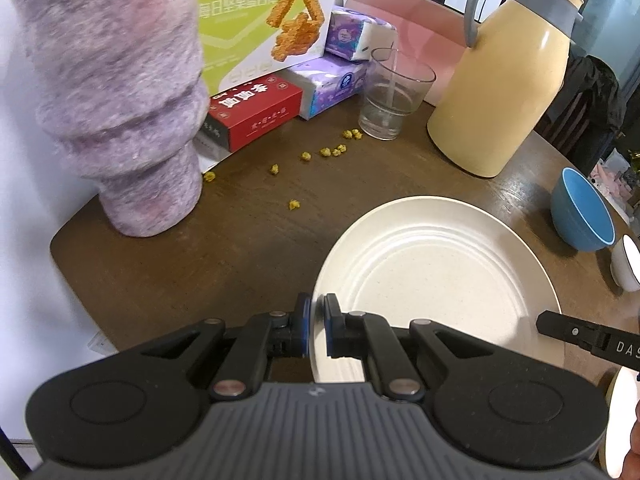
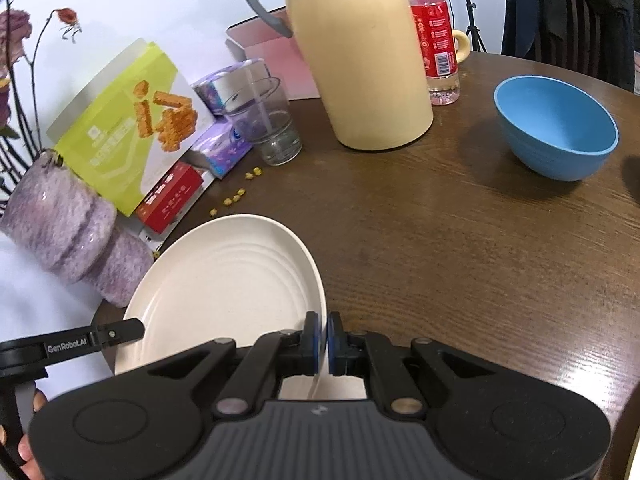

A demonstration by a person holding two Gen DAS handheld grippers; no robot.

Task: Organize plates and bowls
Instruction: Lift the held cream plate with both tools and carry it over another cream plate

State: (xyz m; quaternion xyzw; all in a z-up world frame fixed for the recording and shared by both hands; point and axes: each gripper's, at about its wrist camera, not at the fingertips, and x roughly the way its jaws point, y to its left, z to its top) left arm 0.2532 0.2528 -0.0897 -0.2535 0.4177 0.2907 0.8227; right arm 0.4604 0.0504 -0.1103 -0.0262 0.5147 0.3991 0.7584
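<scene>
A cream plate (image 1: 436, 280) with raised rings is held over the brown table (image 1: 200, 264). My left gripper (image 1: 317, 322) is shut on its left rim. My right gripper (image 2: 323, 340) is shut on its right rim, and the plate (image 2: 224, 280) shows tilted in the right wrist view. The right gripper's finger (image 1: 576, 334) also shows at the plate's right edge in the left wrist view; the left gripper's finger (image 2: 108, 336) shows at the plate's left edge in the right wrist view. A blue bowl (image 2: 556, 128) stands upright on the table at the far right, also in the left wrist view (image 1: 580, 212).
A yellow thermos jug (image 2: 356, 52), a glass (image 2: 264, 120), a red-labelled bottle (image 2: 438, 40), tissue packs (image 1: 340, 84), snack boxes (image 1: 260, 20) and a purple vase (image 1: 120, 100) crowd the table's far and left side. Yellow crumbs (image 1: 320, 152) lie near the glass. A white object (image 1: 628, 264) sits at the right edge.
</scene>
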